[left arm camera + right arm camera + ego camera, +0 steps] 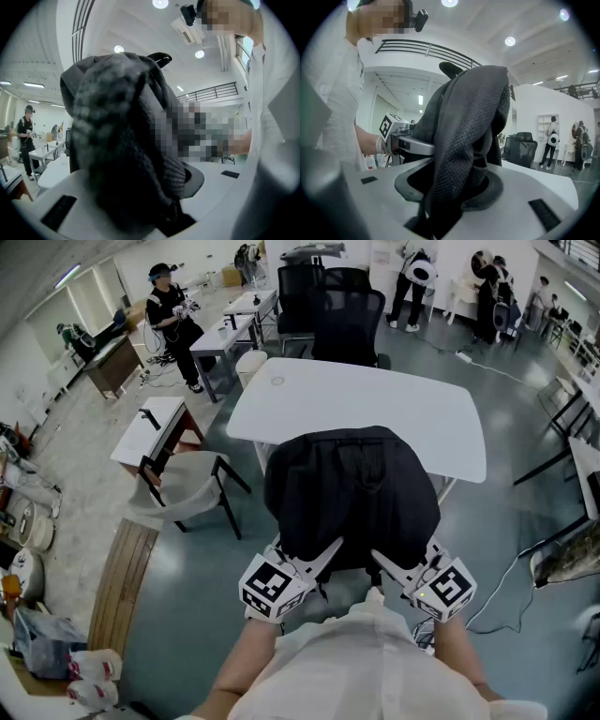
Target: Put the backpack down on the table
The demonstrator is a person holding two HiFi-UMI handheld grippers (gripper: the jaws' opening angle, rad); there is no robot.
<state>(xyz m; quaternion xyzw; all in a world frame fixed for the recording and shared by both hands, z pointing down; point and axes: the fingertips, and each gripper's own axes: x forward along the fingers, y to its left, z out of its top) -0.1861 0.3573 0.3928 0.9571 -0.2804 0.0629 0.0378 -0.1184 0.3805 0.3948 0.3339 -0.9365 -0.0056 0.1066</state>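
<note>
Black backpack (352, 493) hung at the near edge of the white worktop (309, 395). Left hand-held gripper (330, 551) and right hand-held gripper (380, 561) were each clamped on its fabric. Risk: if released this close to the edge, it could slump off toward the floor.

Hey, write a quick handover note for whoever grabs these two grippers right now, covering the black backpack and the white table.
Left gripper: shut on the backpack's fabric.
Right gripper: shut on the fabric too.
Black backpack: held by both grippers in front of the person, over the near edge of the white table. Whether its bottom touches the top cannot be told.
Done: backpack gripped and at the table.
Left: probably lower it fully onto the tabletop, then open both jaws and pull back.
</note>
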